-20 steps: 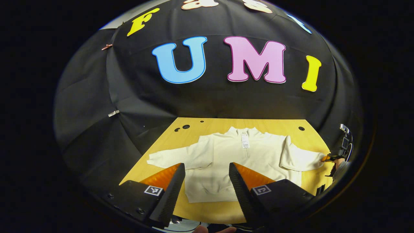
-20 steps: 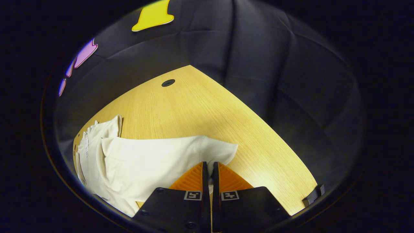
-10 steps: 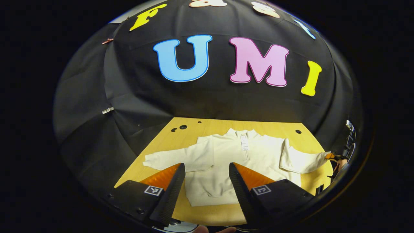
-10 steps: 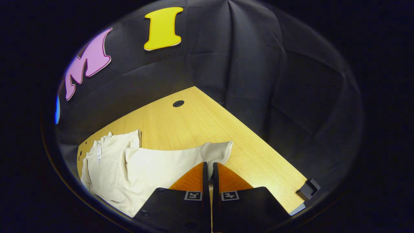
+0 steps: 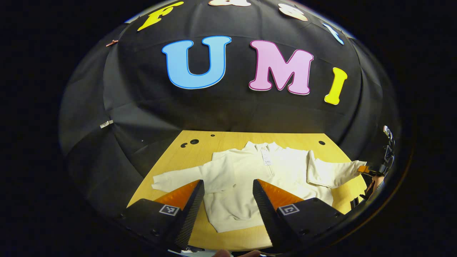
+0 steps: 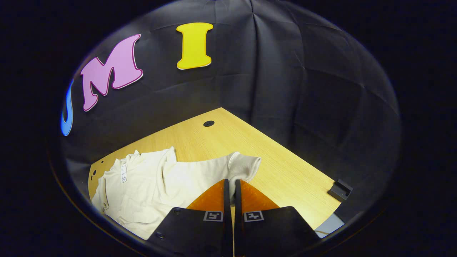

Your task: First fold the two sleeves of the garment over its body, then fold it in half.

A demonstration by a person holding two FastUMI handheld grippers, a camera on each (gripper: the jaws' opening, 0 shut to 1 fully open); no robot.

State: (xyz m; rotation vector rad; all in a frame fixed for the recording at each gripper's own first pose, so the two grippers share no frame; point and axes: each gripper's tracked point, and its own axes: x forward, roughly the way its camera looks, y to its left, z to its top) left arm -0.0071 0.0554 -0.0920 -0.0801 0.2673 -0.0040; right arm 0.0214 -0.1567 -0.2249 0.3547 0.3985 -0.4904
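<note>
Cream knit pullover (image 5: 250,178), flat on wooden counter (image 6: 228,142). Right gripper (image 6: 230,185) jaws clamp sleeve cuff (image 6: 244,166); left gripper (image 5: 228,189) jaws agape. Advice: carry cuff low, across chest.

soft matt cloth garment (image 5: 250,175), smooth wood-grain table (image 6: 228,142)

- My right gripper's fingers (image 6: 224,192) cover the stretch of sleeve (image 6: 200,173) they pinch.
- The garment's (image 5: 250,178) lower hem sits partly behind my left fingers (image 5: 266,200).
- The neck tag (image 5: 265,157) is too small to read.
</note>
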